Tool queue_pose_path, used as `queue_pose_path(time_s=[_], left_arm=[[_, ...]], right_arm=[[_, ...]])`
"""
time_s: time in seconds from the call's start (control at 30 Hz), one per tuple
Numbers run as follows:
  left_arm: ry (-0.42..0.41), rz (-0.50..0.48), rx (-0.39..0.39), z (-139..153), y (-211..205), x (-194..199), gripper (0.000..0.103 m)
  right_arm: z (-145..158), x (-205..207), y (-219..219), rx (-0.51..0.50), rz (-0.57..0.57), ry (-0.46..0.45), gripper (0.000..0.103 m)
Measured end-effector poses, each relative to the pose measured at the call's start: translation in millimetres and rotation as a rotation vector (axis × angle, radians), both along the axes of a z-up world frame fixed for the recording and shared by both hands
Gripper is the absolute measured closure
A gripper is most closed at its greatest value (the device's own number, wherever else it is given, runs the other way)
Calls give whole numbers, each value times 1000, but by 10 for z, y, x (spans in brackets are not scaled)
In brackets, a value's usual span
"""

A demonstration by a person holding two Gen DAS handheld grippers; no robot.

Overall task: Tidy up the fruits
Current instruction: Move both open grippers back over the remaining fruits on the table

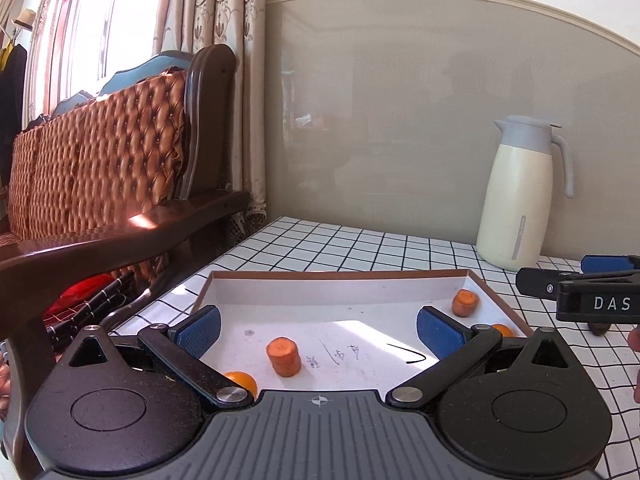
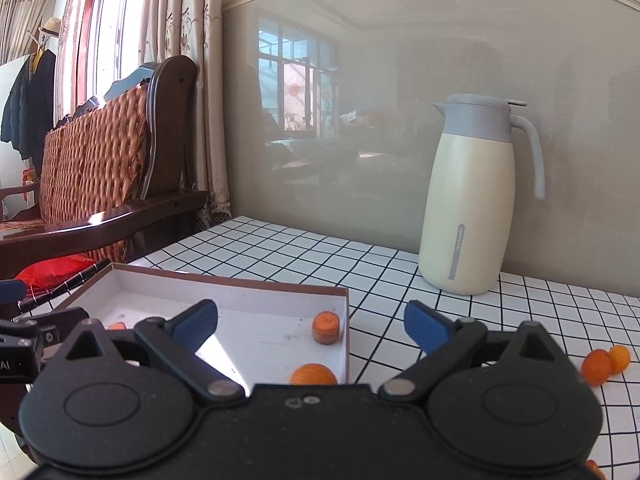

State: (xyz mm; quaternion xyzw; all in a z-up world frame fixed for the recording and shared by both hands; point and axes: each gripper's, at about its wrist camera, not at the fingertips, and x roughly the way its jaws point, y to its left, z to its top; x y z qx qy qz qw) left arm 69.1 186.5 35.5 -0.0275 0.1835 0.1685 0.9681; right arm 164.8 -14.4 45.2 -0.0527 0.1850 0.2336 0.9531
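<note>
Both my grippers hover low over the checked desk [image 2: 280, 248], each with blue fingers spread wide and holding nothing: my left gripper [image 1: 318, 330] above the shallow white box [image 1: 340, 280], my right gripper [image 2: 311, 326] over the box's right wall. Inside the box sit a carrot chunk [image 1: 284, 356] near the middle, another carrot chunk [image 1: 465, 302] in the far right corner, and a small orange [image 1: 242, 381] at the near edge. Two more oranges [image 2: 604, 362] lie on the desk right of the box. A cream jug [image 2: 472, 204] stands behind the box.
</note>
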Motion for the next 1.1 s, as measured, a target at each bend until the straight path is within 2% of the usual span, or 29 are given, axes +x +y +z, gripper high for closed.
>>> queue_pose_path(time_s=[0.4,0.83,0.9,0.97,1.1], left_arm=[[12,-121,9,-32,-596,99,0],[29,-266,-6,-97,-1280,321,0],[33,-288,-8,-109,-1380,352,0],[36,-308,-10,-121,-1473,386,0],[52,-349,-1,-164,-1662,437,0]], right_arm=[[-56,-217,-613,-43,-103,-2,10],[-458,-225,-1431,-145,-291,72,12],[-510,-214,-1526,-163,-308,92,15],[-570,-181,-1619,-174,-317,124,22],[-681,-132,-1774,-194,-343,160,25]])
